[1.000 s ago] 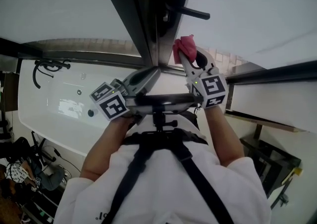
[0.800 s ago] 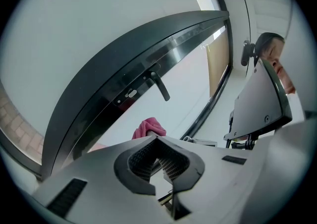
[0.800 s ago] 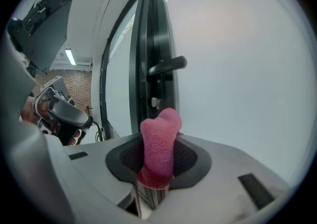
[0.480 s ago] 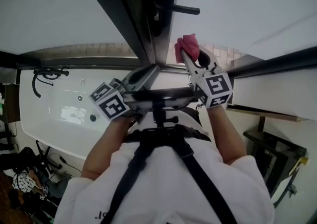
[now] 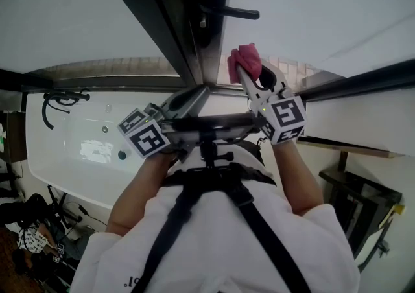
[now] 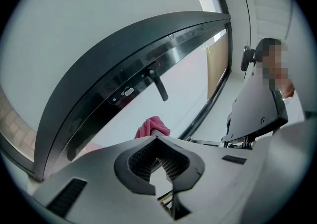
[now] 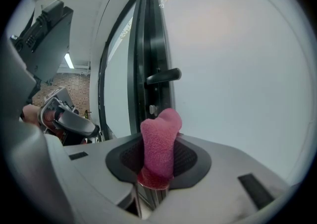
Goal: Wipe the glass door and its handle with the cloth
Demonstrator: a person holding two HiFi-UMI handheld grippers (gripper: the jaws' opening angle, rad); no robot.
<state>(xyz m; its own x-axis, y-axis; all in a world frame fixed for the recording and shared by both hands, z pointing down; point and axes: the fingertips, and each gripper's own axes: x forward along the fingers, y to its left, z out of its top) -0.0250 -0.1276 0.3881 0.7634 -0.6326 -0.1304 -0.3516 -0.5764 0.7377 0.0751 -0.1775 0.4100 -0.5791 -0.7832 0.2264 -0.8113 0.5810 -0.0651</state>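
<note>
Two tongs are held up before a glass door (image 7: pixel 237 69). The right tongs (image 7: pixel 158 161) are clamped on a pink cloth (image 7: pixel 159 143), which stands up out of the ribbed pads as a folded wad. In the head view the cloth sits just right of the dark door frame (image 5: pixel 188 19), on the near side of the black lever handle (image 5: pixel 230 12) and apart from it. Whether the cloth touches the glass cannot be told. The right gripper view shows a small round lock fitting (image 7: pixel 152 110) on the frame between the handle and the top of the cloth.

The left tongs (image 6: pixel 157 140) are drawn narrow, with their pads meeting at the tips and nothing between them. In the head view they point toward the foot of the frame, left of the cloth and well apart from the handle.

Each of the tongs carries a cube with black-and-white square markers, the left cube (image 5: pixel 144 133) and the right cube (image 5: pixel 283 118); these bear patterns, not words. The person wears a white shirt (image 5: pixel 214 246) under black harness straps (image 5: pixel 188 207). Small dark print at the shirt's near left hem (image 5: pixel 133 282) is cut off and cannot be read. At far left lies a white bathtub (image 5: pixel 58 155) with a dark hose fitting (image 5: pixel 61 97) on its rim.
</note>
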